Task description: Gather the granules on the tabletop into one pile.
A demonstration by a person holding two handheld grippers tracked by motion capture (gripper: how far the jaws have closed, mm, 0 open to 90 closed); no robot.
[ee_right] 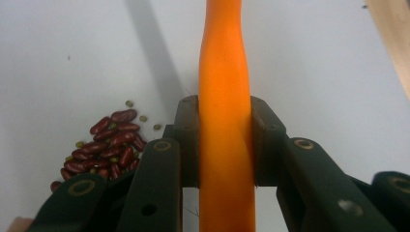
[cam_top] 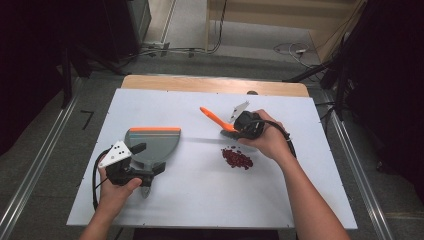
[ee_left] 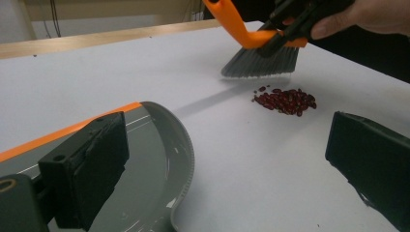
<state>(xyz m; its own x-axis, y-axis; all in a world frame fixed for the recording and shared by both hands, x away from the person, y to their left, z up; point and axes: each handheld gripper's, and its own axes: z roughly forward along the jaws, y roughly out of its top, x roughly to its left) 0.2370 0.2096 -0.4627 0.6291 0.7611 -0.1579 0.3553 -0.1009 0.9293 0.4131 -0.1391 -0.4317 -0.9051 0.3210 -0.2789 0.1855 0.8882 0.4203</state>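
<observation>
1. White rectangular table top [cam_top: 200,200], with a bare wooden strip along its far edge. It carries every item below.

2. Grey plastic dustpan with an orange front lip [cam_top: 152,140], lying on the left half of the table, lip towards the far side. In the left gripper view its curved grey rim [ee_left: 186,154] runs up between the two black jaws.

3. Left gripper [cam_top: 142,167], held in the person's left hand [cam_top: 116,192] at the near end of the dustpan. Its jaws stand wide apart; one overlaps the pan's surface in the left gripper view, the other stands over bare table. Whether either jaw touches the pan cannot be told from these views.

4. Small hand brush with an orange plastic handle and grey bristles [ee_left: 258,60], on the right half of the table, just beyond the beans. The handle [cam_top: 215,120] slants up and away to the left in the high view; the bristles point down, their tips apparently at or just above the table.

5. Right gripper [ee_right: 225,145], held in the person's right hand [cam_top: 272,142]. Its jaws are clamped on the orange handle, one pad on each side.

6. Small heap of dark red kidney beans [cam_top: 237,158], with a few small green beans mixed in, lying on the table just on the near side of the brush and well apart from the dustpan.
</observation>
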